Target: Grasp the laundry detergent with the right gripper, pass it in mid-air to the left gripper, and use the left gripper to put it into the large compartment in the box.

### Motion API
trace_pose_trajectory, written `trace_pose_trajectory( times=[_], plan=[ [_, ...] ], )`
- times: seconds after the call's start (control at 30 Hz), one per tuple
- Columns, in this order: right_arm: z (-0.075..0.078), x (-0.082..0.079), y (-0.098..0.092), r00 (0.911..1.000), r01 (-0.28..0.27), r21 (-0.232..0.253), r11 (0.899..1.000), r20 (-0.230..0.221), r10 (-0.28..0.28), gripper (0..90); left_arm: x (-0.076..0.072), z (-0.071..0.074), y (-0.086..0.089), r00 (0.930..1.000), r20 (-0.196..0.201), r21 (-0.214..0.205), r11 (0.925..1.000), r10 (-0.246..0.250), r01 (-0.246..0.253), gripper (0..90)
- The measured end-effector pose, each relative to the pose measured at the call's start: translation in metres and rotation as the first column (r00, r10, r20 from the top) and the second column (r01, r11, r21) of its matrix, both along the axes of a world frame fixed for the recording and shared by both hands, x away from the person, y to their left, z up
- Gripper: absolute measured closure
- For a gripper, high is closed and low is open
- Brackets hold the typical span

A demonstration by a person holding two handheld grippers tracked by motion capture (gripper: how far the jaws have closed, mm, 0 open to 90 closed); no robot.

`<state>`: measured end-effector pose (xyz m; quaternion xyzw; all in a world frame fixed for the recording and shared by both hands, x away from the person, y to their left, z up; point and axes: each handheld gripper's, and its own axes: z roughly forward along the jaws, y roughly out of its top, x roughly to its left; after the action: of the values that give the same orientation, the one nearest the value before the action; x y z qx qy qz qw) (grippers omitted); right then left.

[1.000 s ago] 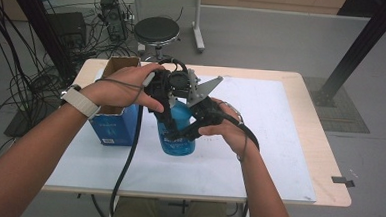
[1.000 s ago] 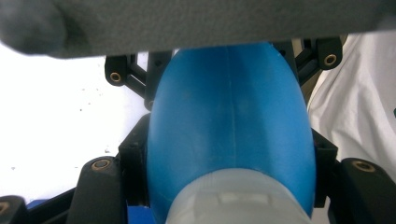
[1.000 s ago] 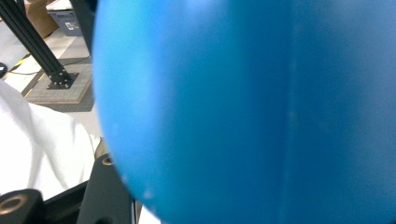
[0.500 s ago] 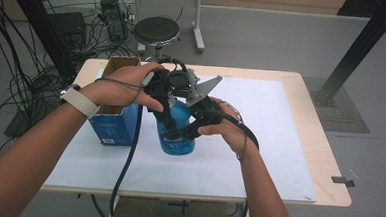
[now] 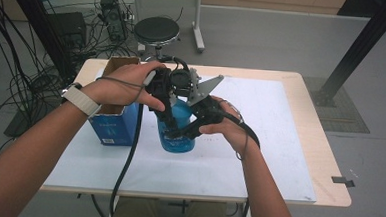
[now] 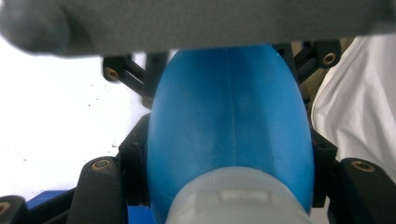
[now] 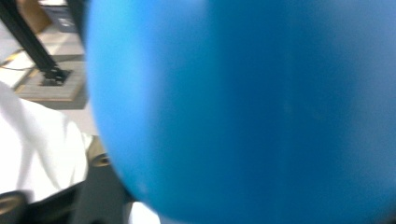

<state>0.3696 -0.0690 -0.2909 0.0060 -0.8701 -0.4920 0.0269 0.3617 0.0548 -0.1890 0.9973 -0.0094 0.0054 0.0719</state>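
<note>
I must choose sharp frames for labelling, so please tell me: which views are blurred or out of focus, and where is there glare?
High view: evenly lit and sharp; the blue bottle and blue box are clear. Left gripper view: the bottle is fairly sharp, a grey out-of-focus band crosses the top, and the white table cover is overexposed. Right gripper view: the bottle is too close, a soft blur.
</note>
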Motion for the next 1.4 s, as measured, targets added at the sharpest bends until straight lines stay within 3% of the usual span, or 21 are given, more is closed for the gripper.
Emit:
trace_pose_trajectory(
  times=[0.13,0.3,0.43,0.7,0.87,1.03,1.2,1.23,1.3,1.37,1.4],
  plan=[
    [0.0,0.004,-0.019,0.9951,0.076,-0.013,0.997,-0.062,-0.077,14.3,0.001,0.001,0.002,0.9999,-0.007,0.007,0.9999,0.011,-0.011,37.8],
    [0.006,0.002,-0.04,0.9919,0.107,-0.032,0.994,-0.064,-0.109,11.4,0.002,0.001,0.006,0.9993,0.0,0.009,0.9993,0.036,-0.036,37.7],
    [0.008,-0.001,-0.05,0.991,0.112,-0.094,0.989,-0.063,-0.118,9.7,0.003,0.003,0.008,0.9983,0.002,0.009,0.9982,0.059,-0.059,37.7],
    [0.012,-0.005,-0.065,0.9879,0.132,-0.24,0.962,-0.048,-0.147,9.1,0.005,0.004,0.01,0.9925,0.021,0.032,0.9921,0.121,-0.121,37.6],
    [0.02,-0.004,-0.076,0.9826,0.171,-0.329,0.929,-0.013,-0.185,8.8,0.008,0.006,0.014,0.9845,0.024,0.035,0.984,0.174,-0.175,37.4],
    [0.028,-0.002,-0.085,0.978,0.197,-0.395,0.897,0.015,-0.208,8.8,0.011,0.01,0.015,0.9714,0.035,0.049,0.9704,0.235,-0.237,36.9],
    [0.032,-0.001,-0.095,0.973,0.218,-0.458,0.862,0.035,-0.228,8.8,0.014,0.017,0.016,0.9487,0.045,0.046,0.948,0.313,-0.315,36.9],
    [0.033,-0.001,-0.097,0.9704,0.23,-0.476,0.849,0.045,-0.237,8.4,0.015,0.019,0.016,0.9446,0.048,0.048,0.9438,0.325,-0.327,36.9],
    [0.033,-0.001,-0.1,0.9701,0.228,-0.496,0.838,0.042,-0.239,8.5,0.016,0.022,0.016,0.9366,0.055,0.047,0.9361,0.346,-0.349,36.9],
    [0.033,0.0,-0.104,0.9678,0.237,-0.528,0.816,0.054,-0.246,8.4,0.016,0.024,0.015,0.9293,0.063,0.045,0.9292,0.364,-0.367,36.9],
    [0.033,0.0,-0.105,0.9669,0.239,-0.534,0.811,0.054,-0.249,8.5,0.016,0.025,0.015,0.9232,0.067,0.044,0.9232,0.378,-0.382,36.9]
  ],
)
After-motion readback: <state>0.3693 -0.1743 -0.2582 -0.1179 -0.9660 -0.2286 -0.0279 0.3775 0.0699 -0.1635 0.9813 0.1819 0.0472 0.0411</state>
